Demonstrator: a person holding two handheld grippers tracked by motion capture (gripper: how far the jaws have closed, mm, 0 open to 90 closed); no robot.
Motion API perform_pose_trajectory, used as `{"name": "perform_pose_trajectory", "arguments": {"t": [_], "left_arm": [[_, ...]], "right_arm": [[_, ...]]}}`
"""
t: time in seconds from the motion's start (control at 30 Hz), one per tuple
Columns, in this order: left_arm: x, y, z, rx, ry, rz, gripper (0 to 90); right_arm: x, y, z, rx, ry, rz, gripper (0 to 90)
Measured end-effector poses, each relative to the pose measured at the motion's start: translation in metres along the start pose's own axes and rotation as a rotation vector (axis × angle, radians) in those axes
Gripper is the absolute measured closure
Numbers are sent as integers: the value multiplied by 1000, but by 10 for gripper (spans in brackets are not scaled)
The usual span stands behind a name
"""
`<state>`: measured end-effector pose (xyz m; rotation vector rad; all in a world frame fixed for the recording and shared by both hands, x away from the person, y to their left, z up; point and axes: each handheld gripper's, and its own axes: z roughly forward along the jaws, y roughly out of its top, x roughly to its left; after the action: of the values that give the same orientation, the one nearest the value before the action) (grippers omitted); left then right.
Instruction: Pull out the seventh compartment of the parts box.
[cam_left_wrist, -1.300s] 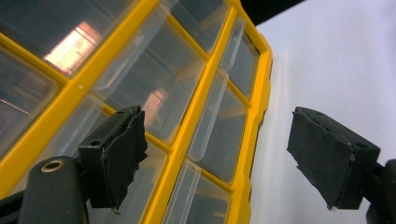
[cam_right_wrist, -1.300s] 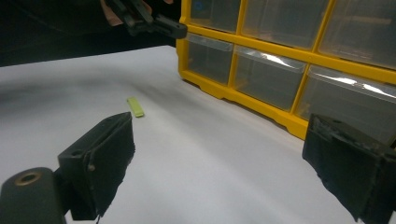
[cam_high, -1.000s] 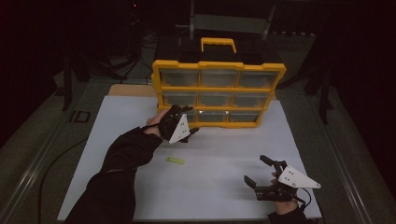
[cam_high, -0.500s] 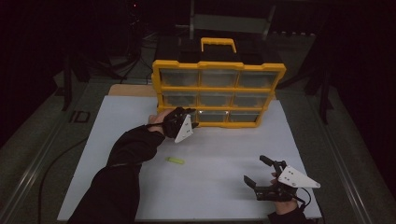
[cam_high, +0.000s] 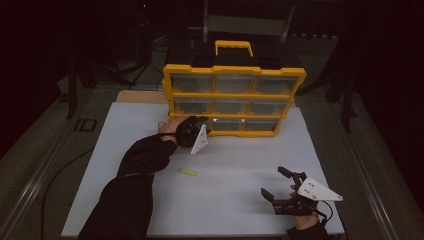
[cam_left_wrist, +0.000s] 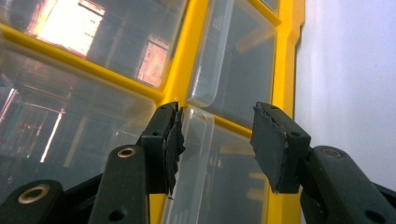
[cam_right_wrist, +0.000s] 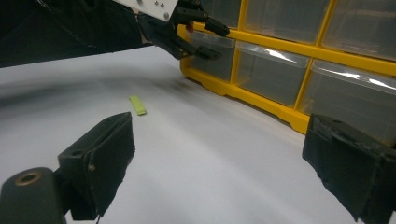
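Yellow frame: organizer (cam_high: 234, 100) stands upright at the far edge of the white table (cam_high: 235, 165), nine clear drawers, black-and-yellow handle on top.
Drawer in hand: bottom-left drawer (cam_high: 226, 125); it sits flush in its bay like the others, not drawn out.
Left gripper (cam_high: 204, 126): at that drawer's front. In the left gripper view the jaws bracket the drawer's clear pull lip (cam_left_wrist: 196, 140); one pad (cam_left_wrist: 175, 140) lies against it, the other stands off with a gap. Jaws have just been closing; not yet a firm pinch.
Right gripper (cam_high: 277, 187): low over the near-right table, jaws spread, nothing between them.
Green piece (cam_high: 187, 172): lies loose on the table, well apart from both grippers.
Progress (judged): early. Reach done; grip on the lip, pull-out, and whatever is meant for the green piece remain.
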<state>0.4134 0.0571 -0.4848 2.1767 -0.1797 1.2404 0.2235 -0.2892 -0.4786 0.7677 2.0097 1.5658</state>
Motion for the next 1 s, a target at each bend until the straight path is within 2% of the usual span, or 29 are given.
{"name": "perform_pose_trajectory", "arguments": {"t": [0.07,0.17,0.3,0.37,0.5,0.57,0.67,0.73,0.8,0.87,0.93,1.0], "left_arm": [[-2,1,1,22,16,23,517],[-4,2,1,29,31,30,525],[-4,5,1,61,49,91,588],[-6,6,2,70,60,131,591],[-2,11,2,103,32,112,590],[-1,13,2,119,24,120,598],[2,15,2,133,13,108,620],[4,16,3,131,-4,63,629],[3,17,5,140,10,60,648],[4,17,5,139,10,27,655],[5,17,5,140,8,17,717],[5,17,5,138,14,22,721]], "right_arm": [[0,0,0,0,1,-2,91],[1,0,0,-2,3,-6,91],[1,0,1,-1,4,-5,91],[1,0,1,3,3,-7,91],[2,1,2,7,6,-6,91],[2,1,2,8,7,-8,91],[3,1,2,6,8,-9,91],[3,1,3,6,10,-8,92],[4,2,3,7,8,-12,91],[4,2,3,7,8,-16,91],[4,2,3,8,8,-15,91],[3,2,3,8,9,-15,91]]}}
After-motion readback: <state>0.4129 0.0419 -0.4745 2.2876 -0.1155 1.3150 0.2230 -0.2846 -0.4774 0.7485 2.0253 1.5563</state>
